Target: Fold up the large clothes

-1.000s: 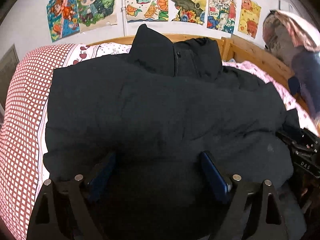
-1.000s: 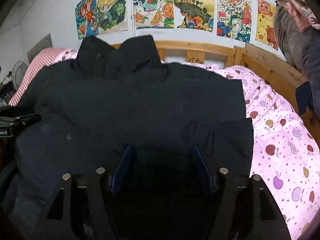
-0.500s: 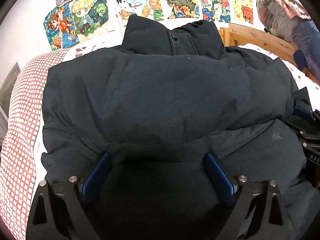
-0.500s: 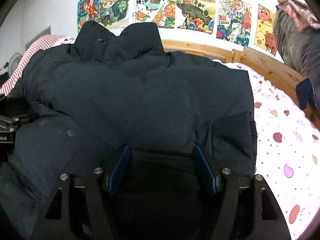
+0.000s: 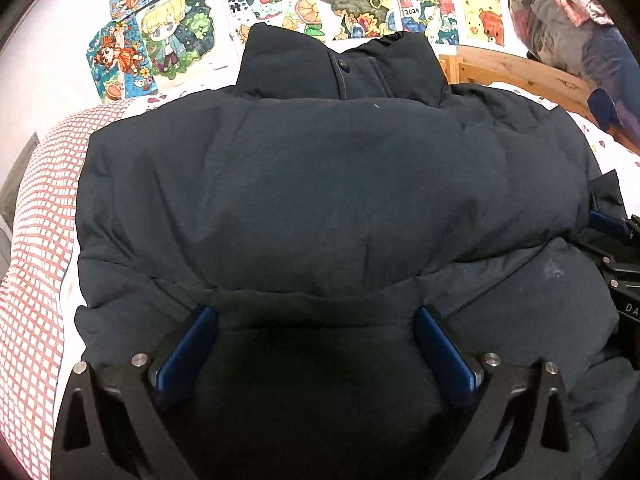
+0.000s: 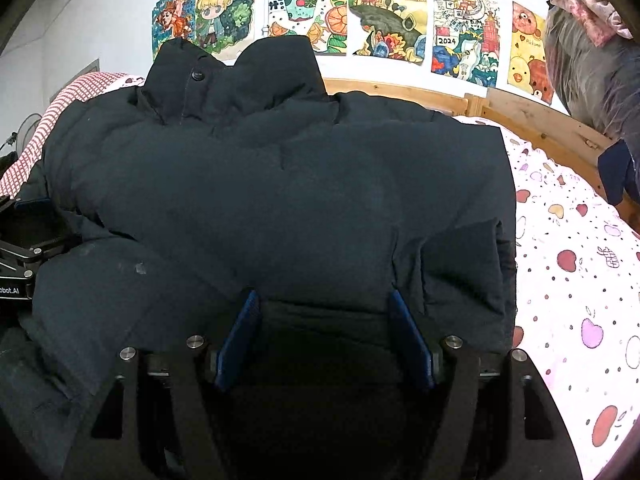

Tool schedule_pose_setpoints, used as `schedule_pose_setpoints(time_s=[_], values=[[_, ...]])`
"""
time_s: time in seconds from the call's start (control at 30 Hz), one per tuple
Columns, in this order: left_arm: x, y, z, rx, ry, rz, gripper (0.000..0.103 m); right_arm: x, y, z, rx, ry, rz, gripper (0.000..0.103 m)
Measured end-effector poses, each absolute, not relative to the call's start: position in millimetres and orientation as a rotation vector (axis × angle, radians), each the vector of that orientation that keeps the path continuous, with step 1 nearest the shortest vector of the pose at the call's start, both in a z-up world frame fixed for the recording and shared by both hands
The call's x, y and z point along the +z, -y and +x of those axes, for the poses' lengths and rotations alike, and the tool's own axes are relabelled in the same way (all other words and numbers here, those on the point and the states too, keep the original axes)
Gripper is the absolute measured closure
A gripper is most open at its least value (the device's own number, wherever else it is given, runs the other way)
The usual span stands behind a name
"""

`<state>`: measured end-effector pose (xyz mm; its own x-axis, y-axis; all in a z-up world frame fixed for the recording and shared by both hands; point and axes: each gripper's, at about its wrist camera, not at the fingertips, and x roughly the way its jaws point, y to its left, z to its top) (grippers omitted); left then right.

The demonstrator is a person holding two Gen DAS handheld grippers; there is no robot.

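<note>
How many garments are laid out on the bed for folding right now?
1: a dark puffer jacket spread across the bed, collar toward the wall, with the left gripper and right gripper at its near hem. More clothes may lie hidden beneath it.

puffy jacket [image 6: 280, 200] blocks ahead, open bedsheet [image 6: 572, 280] rightward

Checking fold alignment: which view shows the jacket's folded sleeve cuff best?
The right wrist view: the sleeve cuff lies flat on the dark puffer jacket, near its right edge, edges clear. In the left wrist view only a dark corner peeks out at the jacket's far right.
</note>
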<state>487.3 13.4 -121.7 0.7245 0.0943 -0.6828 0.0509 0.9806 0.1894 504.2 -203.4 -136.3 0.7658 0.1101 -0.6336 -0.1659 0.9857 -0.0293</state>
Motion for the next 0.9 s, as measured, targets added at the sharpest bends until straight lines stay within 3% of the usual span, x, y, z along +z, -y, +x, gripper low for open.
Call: schedule_pose_setpoints(time_s=[0.33,0.63,0.7,0.9], values=[[-113,-18,485,-0.014,-0.769,0.164,0.002,-125,211,501,0.184,-0.672,-0.053,0.037],[-56,-56,503,-0.142,-0.776,-0.087,0.002,-77,224,520,0.273,-0.658,-0.023,0.026],[-39,-63,519,-0.129,-0.758,-0.108,0.002,-64,220,532,0.287,-0.65,-0.01,0.02],[-3,-72,575,-0.148,-0.653,-0.124,0.002,-39,213,602,0.305,-0.659,0.105,0.02]])
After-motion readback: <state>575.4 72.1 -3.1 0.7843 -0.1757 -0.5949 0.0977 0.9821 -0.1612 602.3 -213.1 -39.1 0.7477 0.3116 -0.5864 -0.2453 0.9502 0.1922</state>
